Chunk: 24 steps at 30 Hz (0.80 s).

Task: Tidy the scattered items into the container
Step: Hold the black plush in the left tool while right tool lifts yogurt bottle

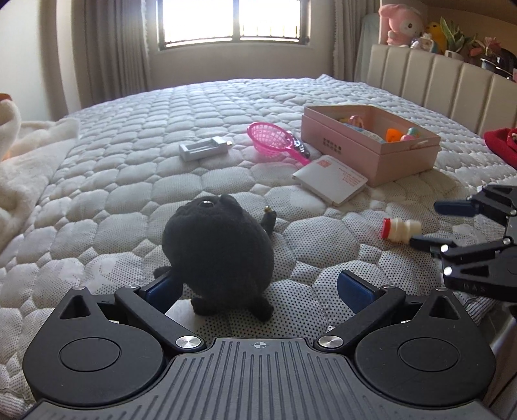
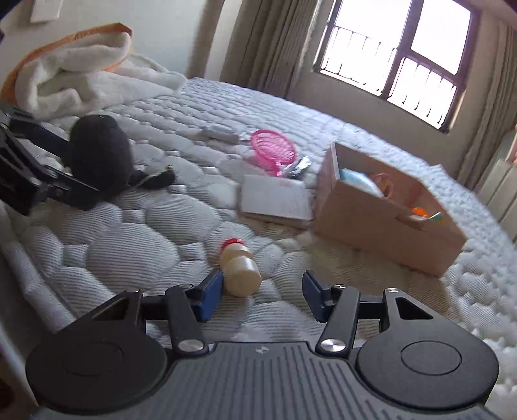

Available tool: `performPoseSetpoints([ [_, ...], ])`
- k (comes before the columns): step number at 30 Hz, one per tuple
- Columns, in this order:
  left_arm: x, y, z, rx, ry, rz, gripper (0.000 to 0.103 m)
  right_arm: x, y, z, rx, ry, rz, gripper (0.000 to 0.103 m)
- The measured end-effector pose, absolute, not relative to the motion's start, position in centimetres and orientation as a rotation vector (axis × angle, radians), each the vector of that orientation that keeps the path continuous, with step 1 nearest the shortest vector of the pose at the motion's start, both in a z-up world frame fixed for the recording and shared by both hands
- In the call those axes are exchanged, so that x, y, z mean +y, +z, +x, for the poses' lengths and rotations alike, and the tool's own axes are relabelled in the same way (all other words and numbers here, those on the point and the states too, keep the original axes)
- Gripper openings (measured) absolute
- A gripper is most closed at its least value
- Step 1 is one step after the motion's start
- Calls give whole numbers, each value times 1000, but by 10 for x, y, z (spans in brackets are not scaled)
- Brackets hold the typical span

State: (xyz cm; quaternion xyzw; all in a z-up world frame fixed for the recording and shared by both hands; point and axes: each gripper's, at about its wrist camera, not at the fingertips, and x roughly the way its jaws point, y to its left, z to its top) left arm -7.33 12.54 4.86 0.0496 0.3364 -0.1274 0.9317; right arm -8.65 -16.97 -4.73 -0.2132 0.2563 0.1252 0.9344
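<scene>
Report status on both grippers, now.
Left gripper open around black plush toy. Right gripper open, cream red-capped bottle at its left finger. Pink box unobstructed.

Left gripper (image 1: 258, 286) low and forward-tilted, jaws wide apart; right gripper (image 2: 263, 295) likewise, jaws parted.

We're in a home bedroom — a quilted mattress (image 1: 226, 129) fills the view, padded headboard (image 1: 452, 80) behind it, plush toys (image 1: 400, 24) on top, curtains (image 1: 110, 48) framing a barred window (image 1: 231, 22).
</scene>
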Motion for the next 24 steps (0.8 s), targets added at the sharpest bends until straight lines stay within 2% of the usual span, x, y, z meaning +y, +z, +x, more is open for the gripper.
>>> performPoseSetpoints([
  [3,129,50,-76,676,-248,101,103,-177,-45,-85,474,157,-475,54],
  [6,131,50,-80,659,-235,112,103,-190,-38,-87,497,171,-382,56],
  [10,135,49,-83,653,-233,116,103,-195,-30,-87,550,278,-191,64],
  [17,149,49,-85,631,-201,125,103,-163,-44,-67,587,291,-191,65],
  [18,152,49,-85,624,-198,133,103,-163,-46,-62,607,289,-184,62],
  [19,154,50,-85,616,-197,145,103,-162,-48,-58,626,288,-181,49],
  [20,156,51,-85,609,-198,159,103,-163,-49,-56,641,289,-179,42],
  [24,156,50,-76,582,-202,248,103,-168,-43,-65,628,293,-183,43],
])
